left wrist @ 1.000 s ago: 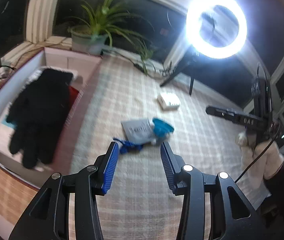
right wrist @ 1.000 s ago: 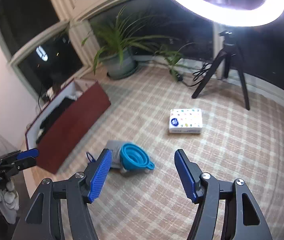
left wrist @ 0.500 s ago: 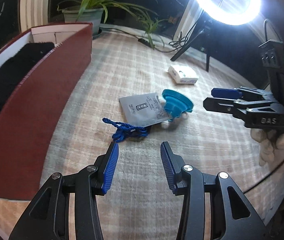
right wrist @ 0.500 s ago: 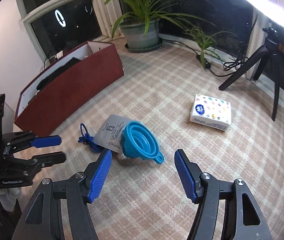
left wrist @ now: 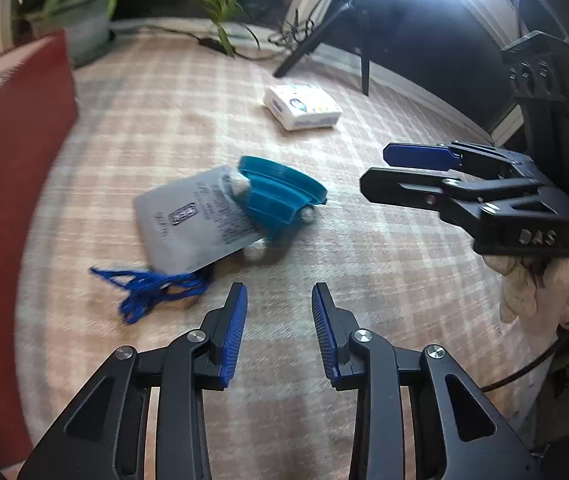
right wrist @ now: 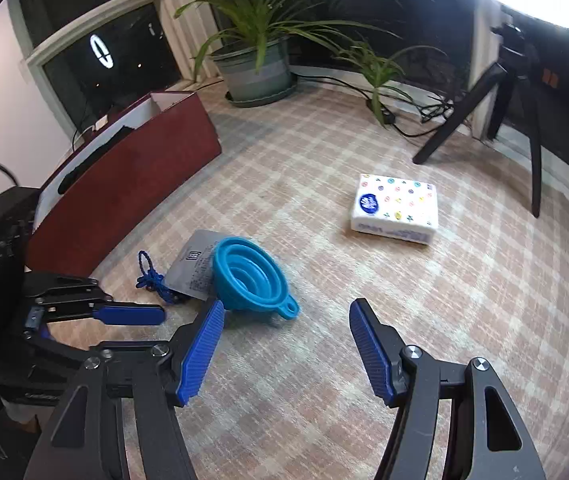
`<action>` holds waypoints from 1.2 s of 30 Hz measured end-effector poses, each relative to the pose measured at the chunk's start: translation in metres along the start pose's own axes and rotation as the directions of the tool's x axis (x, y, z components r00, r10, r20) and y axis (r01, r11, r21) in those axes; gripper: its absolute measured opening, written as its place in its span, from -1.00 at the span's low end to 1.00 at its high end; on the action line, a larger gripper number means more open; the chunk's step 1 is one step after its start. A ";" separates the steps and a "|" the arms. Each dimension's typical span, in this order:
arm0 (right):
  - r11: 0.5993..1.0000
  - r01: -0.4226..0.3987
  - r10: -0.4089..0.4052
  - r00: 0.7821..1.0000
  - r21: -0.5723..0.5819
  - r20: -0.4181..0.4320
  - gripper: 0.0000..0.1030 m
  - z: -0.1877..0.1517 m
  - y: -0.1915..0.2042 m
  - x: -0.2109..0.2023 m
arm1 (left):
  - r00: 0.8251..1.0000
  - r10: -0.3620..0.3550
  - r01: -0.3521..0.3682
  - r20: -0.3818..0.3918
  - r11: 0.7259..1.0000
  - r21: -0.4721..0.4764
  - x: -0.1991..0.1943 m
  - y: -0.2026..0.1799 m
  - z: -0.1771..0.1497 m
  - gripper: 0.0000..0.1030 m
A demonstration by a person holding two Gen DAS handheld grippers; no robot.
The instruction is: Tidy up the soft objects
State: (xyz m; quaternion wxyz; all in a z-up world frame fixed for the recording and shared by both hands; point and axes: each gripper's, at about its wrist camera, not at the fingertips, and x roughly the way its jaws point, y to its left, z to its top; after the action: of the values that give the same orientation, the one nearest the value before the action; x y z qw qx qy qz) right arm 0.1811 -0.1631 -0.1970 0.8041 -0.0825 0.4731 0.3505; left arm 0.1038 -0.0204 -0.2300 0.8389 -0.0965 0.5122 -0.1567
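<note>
- Left wrist view, nearest: the left gripper [left wrist: 279, 332] hovers above the beige checked cloth [left wrist: 364, 264], its blue-padded jaws closing with nothing between them, a narrowing that probably suits a thin target.
- Just beyond lies the tangled blue cord [left wrist: 152, 290], limp and frayed, one end tucked under the flat grey printed pouch [left wrist: 192, 224].
- The collapsible teal silicone funnel [left wrist: 280, 196] rests tilted on that pouch's far edge, so lifting either would likely disturb the other.
- The right gripper [right wrist: 286, 344] hangs beside the funnel with jaws apart and empty, seemingly waiting its turn.
- Farther off sits the white soft tissue pack [right wrist: 396, 208], well apart from the pile.
- Farthest left stands the dark red open box [right wrist: 132, 184], with something black inside, presumably the destination.
</note>
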 end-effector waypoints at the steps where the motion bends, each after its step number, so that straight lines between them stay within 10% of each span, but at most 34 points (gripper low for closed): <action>1: 1.000 0.003 -0.003 1.000 0.006 0.000 0.19 -0.001 -0.002 -0.001 | 1.000 -0.009 0.009 -0.012 1.000 -0.002 0.004 0.000 0.003 -0.39; 19: 0.993 0.002 -0.002 1.000 0.120 0.005 0.19 -0.008 -0.033 -0.006 | 0.996 -0.048 0.048 -0.074 0.999 0.009 0.020 0.003 0.022 -0.45; 36: 0.991 -0.019 0.020 1.000 0.130 -0.006 0.19 -0.011 -0.030 -0.002 | 0.998 0.040 -0.035 0.041 0.992 -0.124 0.016 0.052 0.059 -0.45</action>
State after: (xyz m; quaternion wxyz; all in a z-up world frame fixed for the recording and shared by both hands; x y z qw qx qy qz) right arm 0.1919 -0.1916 -0.2069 0.8023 -0.0268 0.4987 0.3268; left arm 0.1719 0.0220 -0.2327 0.8451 -0.1418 0.5043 -0.1068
